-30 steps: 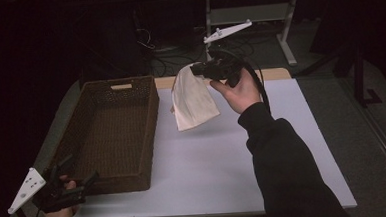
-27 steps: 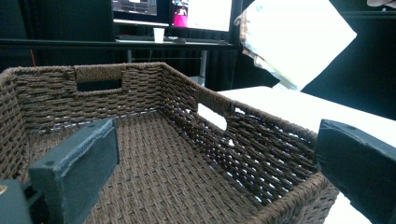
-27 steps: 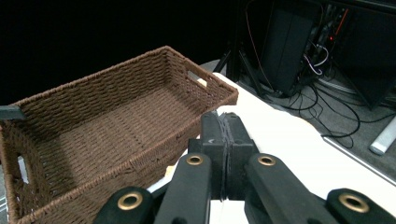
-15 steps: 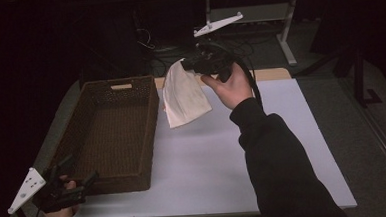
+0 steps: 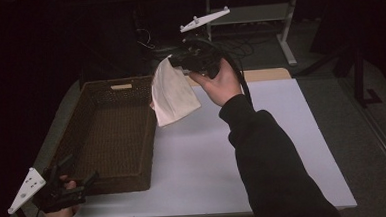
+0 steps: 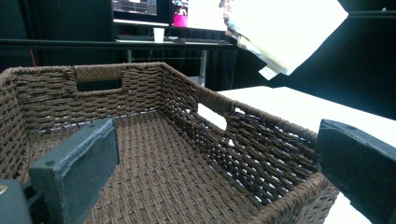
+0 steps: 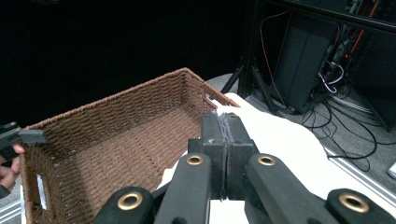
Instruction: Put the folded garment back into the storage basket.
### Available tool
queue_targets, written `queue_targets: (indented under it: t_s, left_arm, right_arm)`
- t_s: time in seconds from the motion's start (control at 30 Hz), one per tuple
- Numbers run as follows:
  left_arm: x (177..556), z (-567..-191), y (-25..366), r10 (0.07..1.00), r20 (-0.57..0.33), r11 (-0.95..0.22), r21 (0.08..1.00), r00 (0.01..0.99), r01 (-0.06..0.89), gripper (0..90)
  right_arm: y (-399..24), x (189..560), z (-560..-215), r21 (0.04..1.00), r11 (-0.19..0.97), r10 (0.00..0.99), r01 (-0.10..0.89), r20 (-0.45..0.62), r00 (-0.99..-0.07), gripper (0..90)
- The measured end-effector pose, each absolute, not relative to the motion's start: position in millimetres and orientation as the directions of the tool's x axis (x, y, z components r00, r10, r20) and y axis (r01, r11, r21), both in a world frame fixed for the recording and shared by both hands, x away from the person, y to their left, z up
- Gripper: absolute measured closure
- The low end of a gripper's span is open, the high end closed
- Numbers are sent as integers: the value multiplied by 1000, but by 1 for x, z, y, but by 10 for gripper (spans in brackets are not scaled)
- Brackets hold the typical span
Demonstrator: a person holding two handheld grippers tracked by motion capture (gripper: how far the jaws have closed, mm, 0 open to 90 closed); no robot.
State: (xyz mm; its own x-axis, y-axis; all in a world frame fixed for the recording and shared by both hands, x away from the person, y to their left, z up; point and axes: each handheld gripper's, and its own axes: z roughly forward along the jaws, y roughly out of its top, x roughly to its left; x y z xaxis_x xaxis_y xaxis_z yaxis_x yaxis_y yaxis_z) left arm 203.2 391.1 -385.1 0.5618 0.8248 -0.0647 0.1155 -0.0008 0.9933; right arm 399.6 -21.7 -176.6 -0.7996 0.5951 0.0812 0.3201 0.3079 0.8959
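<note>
Basket was dark brown, woven weave pattern across walls and floor. Cloth was plain off-white, no print, small white tag at its edge in the left gripper view. Counter was white with a tan strip at the far edge. Right tongs were black with brass-coloured rivets. Left tongs were dark grey-black, pale grey plate on top. Sleeve was black.

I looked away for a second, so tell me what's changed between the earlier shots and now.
The right gripper, shut on the white cloth, has carried it leftward, from over the table to the wicker basket's right rim. Nothing was let go. The left gripper stays open at the basket's near corner; the basket hasn't moved.
</note>
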Motion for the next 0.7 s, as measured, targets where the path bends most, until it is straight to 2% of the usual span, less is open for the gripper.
queue_targets:
  t_s: [0.7]
  left_arm:
    - [203,-385,391,824,-67,0,993,563,118,0]
  right_arm:
    - [23,407,-162,906,301,554,297,87,-828,878]
